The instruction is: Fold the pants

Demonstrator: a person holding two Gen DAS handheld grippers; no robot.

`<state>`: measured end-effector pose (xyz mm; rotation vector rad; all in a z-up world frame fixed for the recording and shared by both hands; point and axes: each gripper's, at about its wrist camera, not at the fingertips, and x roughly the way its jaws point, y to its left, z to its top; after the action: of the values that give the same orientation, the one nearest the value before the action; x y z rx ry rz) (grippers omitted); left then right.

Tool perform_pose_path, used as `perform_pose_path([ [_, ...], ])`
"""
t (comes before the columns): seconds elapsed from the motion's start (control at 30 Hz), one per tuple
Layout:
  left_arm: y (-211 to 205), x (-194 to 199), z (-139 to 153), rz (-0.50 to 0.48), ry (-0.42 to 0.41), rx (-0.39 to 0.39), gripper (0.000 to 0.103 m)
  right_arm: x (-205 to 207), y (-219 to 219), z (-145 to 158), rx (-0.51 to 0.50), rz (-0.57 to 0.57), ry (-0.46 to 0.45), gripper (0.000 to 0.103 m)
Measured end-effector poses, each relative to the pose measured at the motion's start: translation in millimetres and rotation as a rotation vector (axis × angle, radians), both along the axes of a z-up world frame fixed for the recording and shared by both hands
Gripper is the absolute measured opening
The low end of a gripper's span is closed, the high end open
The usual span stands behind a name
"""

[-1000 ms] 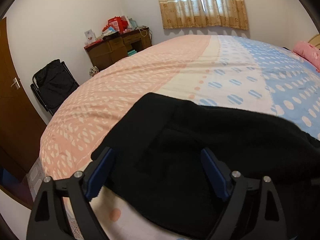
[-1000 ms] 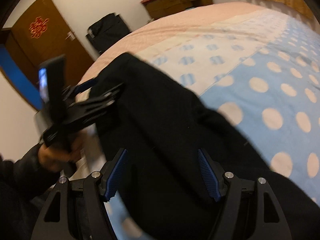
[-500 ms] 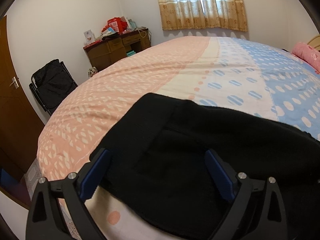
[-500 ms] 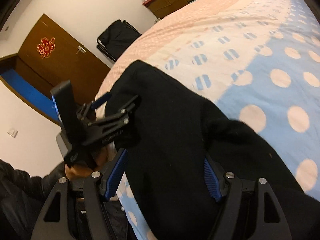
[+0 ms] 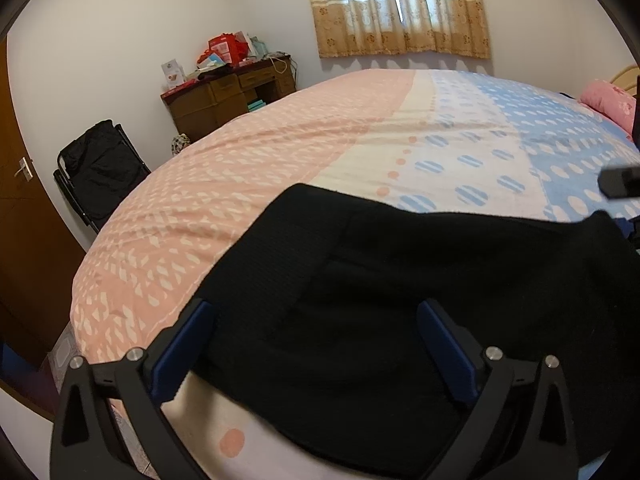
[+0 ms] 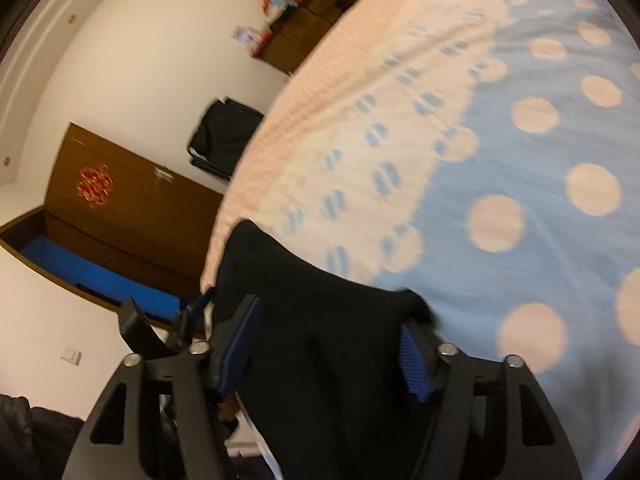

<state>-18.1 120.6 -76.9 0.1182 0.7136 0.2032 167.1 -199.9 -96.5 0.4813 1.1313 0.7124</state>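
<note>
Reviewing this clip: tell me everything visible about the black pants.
The black pants are plain, soft, knit-looking fabric with a ribbed band and a stitched pocket-like panel. They lie bunched near the bed's near edge, over its pink, cream and blue parts. The open left tongs straddle them; fabric also sits between the open right tongs, contact unclear.

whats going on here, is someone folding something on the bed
Yes. A person holds a claw in each hand over black pants lying near the edge of a bed with a pink and blue spotted cover. The left claw is open, its fingers straddling the fabric near one end. The right claw is also open with black cloth between its fingers; its view is blurred. Neither claw is closed on the pants.
</note>
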Motion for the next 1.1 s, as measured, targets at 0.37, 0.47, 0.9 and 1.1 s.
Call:
perform_pose_path([
  [0.37, -2.3, 1.0, -0.5, 0.012, 0.011, -0.001, 0.103, -86.7, -243.3, 66.0, -0.813, -1.047, -0.034, 0.064],
  [0.47, -3.2, 1.3, -0.3, 0.019, 0.016, 0.0, 0.103, -96.5, -289.7, 50.2, -0.904, -1.139, 0.073, 0.064],
  [0.9, -5.8, 5.6, 1.9, 0.04, 0.044, 0.004, 0.103, -102.4, -337.4, 22.2, -0.93, -1.17, 0.174, 0.021],
  [1.1, -4.7, 6.4, 2.7, 0.04, 0.054, 0.0, 0.103, -147.9, -348.4, 44.9, -0.664, -1.166, 0.11, 0.005],
])
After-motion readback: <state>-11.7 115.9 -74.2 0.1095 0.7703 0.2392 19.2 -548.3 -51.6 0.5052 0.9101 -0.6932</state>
